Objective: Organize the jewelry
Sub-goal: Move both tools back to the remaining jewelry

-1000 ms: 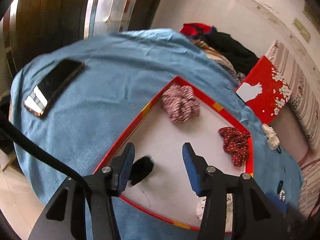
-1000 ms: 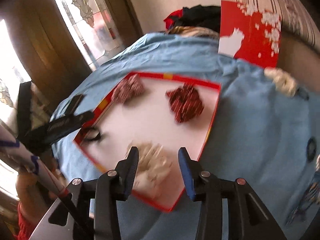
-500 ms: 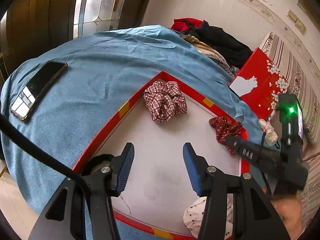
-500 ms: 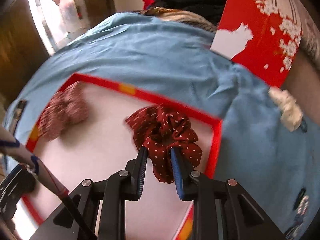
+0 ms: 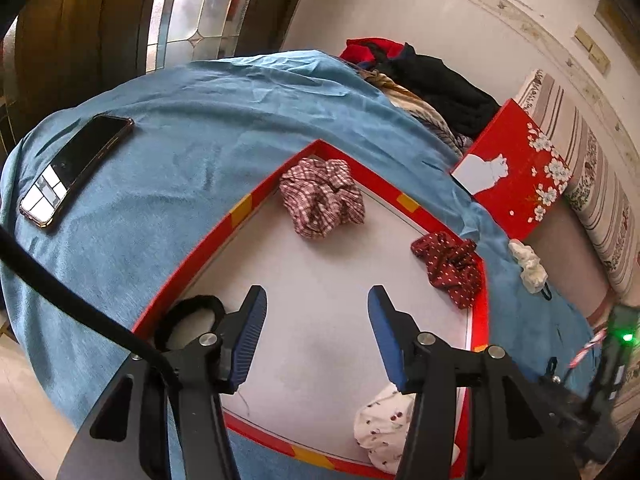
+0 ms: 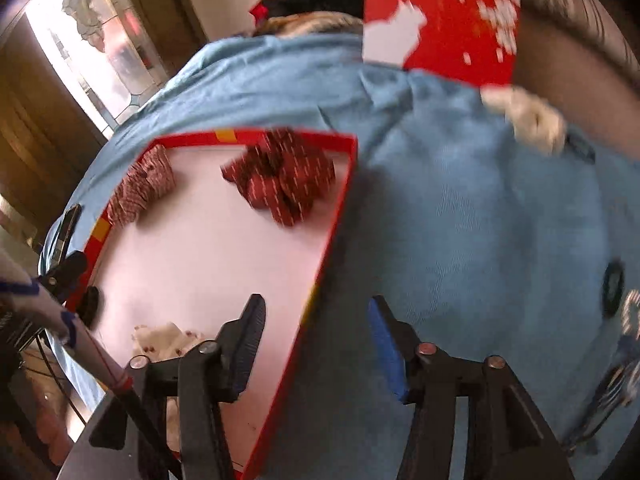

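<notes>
A red-rimmed white tray [image 5: 240, 210] lies on a blue cloth. In it are a plaid scrunchie [image 5: 322, 202], a dark red dotted scrunchie [image 5: 450, 266], a black hair tie [image 5: 188, 316] and a white dotted scrunchie [image 5: 384, 428]. My left gripper [image 5: 316, 334] is open and empty above the tray's near part. My right gripper [image 6: 316, 344] is open and empty over the tray's right rim [image 6: 332, 240]; the red scrunchie [image 6: 282, 176] lies ahead of it. A cream scrunchie [image 6: 528, 118] lies on the cloth outside the tray.
A phone [image 5: 76, 168] lies on the blue cloth [image 5: 168, 152] at left. A red flowered box lid [image 5: 516, 176] leans at the back right beside piled clothes [image 5: 432, 80]. Small dark items [image 6: 612, 288] lie on the cloth at right.
My right gripper has opened, let go of the dark red scrunchie in the tray and drawn back to the right. My left gripper has barely moved.
</notes>
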Tool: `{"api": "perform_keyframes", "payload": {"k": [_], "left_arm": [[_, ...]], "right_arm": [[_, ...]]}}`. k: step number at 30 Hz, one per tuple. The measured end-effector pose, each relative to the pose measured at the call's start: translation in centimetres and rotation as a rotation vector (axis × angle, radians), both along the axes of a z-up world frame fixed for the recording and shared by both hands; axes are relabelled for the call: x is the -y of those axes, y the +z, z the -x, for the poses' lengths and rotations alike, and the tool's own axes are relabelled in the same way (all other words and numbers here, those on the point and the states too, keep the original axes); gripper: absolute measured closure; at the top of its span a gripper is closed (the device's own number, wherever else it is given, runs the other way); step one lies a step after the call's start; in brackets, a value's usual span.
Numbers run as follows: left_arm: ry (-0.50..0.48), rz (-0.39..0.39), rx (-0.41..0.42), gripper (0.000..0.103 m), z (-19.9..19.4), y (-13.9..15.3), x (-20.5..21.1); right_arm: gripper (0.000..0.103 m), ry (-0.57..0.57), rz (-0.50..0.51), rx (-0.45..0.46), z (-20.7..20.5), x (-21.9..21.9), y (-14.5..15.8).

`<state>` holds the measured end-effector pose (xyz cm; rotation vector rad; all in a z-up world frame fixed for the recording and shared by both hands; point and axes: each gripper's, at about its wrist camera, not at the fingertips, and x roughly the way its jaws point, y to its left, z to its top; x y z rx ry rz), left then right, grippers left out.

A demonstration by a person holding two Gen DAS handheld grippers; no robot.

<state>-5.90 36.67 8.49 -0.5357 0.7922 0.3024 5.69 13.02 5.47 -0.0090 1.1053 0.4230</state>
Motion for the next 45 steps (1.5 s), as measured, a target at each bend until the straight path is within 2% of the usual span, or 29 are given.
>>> {"api": "perform_keyframes", "payload": {"k": [1, 4, 11, 15, 17, 19, 21, 23, 27, 32, 36, 40, 45], "left_arm": [[-0.004, -0.007, 0.002, 0.052, 0.1, 0.1, 0.3], [-0.01, -0.03, 0.01, 0.052, 0.1, 0.5, 1.0], [-0.027, -0.036, 0.006, 0.051, -0.4, 0.6, 1.7], [-0.045, -0.05, 0.008, 0.051, -0.7, 0.8, 2.6], [-0.057, -0.057, 0.005, 0.051, -0.9, 0.9, 3.2], [-0.076, -0.068, 0.004, 0.051, -0.9, 1.0, 4.0], [-0.099, -0.089, 0.005, 0.051, -0.8, 1.2, 5.1], [-0.122, -0.113, 0.011, 0.051, -0.6, 1.4, 6.2], [-0.196, -0.162, 0.035, 0.051, -0.4, 2.2, 9.4], [-0.346, -0.136, 0.062, 0.048, 0.2, 2.6, 14.7], [-0.471, -0.112, 0.028, 0.047, -0.2, 2.2, 19.9], [-0.592, -0.11, -0.023, 0.047, -2.5, 2.0, 25.6], [-0.698, -0.099, -0.061, 0.047, -7.2, 1.3, 31.6]], "right_arm": [[0.079, -0.01, -0.011, -0.019, -0.1, 0.1, -0.5], [0.094, -0.06, -0.098, -0.073, -0.3, 0.6, -0.9], [0.095, -0.092, -0.039, -0.049, 2.1, 1.6, -0.4], [0.093, -0.072, -0.028, -0.039, 3.4, 2.9, -0.3], [0.088, -0.066, -0.053, -0.028, 3.7, 3.7, 0.1], [0.073, -0.088, -0.082, -0.01, 4.3, 5.2, 1.0], [0.066, -0.107, -0.115, 0.011, 5.4, 7.7, 2.2], [0.066, -0.133, -0.131, 0.032, 6.6, 10.7, 3.1], [0.057, -0.235, -0.144, 0.075, 9.1, 19.3, 4.5], [0.057, -0.411, -0.057, 0.122, 10.5, 29.8, 4.6], [0.057, -0.52, -0.051, 0.141, 10.0, 36.4, 4.0], [0.057, -0.543, -0.092, 0.139, 8.5, 39.5, 3.0], [0.057, -0.496, -0.133, 0.115, 7.0, 40.5, 1.3]]}}
